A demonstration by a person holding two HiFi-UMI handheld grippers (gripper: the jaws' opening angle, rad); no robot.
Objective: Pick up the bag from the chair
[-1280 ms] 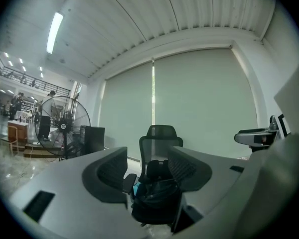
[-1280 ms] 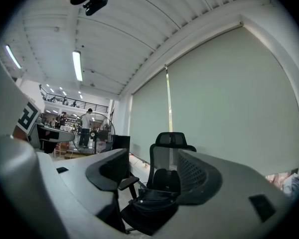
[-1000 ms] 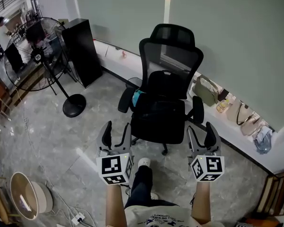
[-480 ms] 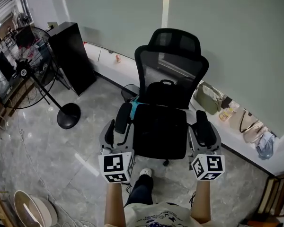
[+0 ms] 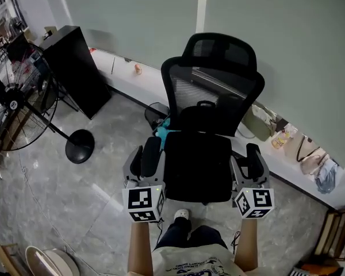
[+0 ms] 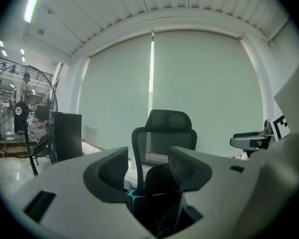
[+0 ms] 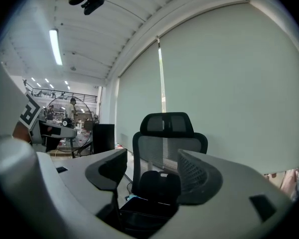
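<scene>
**Both claws wide and empty before the chair, bag on the seat**

The bag (image 5: 204, 119) is black and sits at the rear of the seat (image 5: 198, 171) of the chair (image 5: 213, 88), leaning against the mesh backrest with its handle standing up; nothing touches it.

The left gripper (image 5: 145, 157) and the right gripper (image 5: 250, 164) are held side by side at much the same height, one at each front corner of the seat, both pointing ahead at the chair and close to level. In the head view each lies over an armrest, though whether it touches cannot be told. The left forearm (image 5: 139, 246) and the right forearm (image 5: 248, 247) reach forward from the bottom edge, roughly parallel, with the marker cubes facing up.

The left gripper view shows its jaws standing wide apart with only the distant chair and bag (image 6: 162, 180) framed between them; the right gripper view shows the same, jaws wide, the bag (image 7: 159, 183) well beyond the tips and nothing gripped.

A standing fan (image 5: 11, 105) is off to the left.
</scene>
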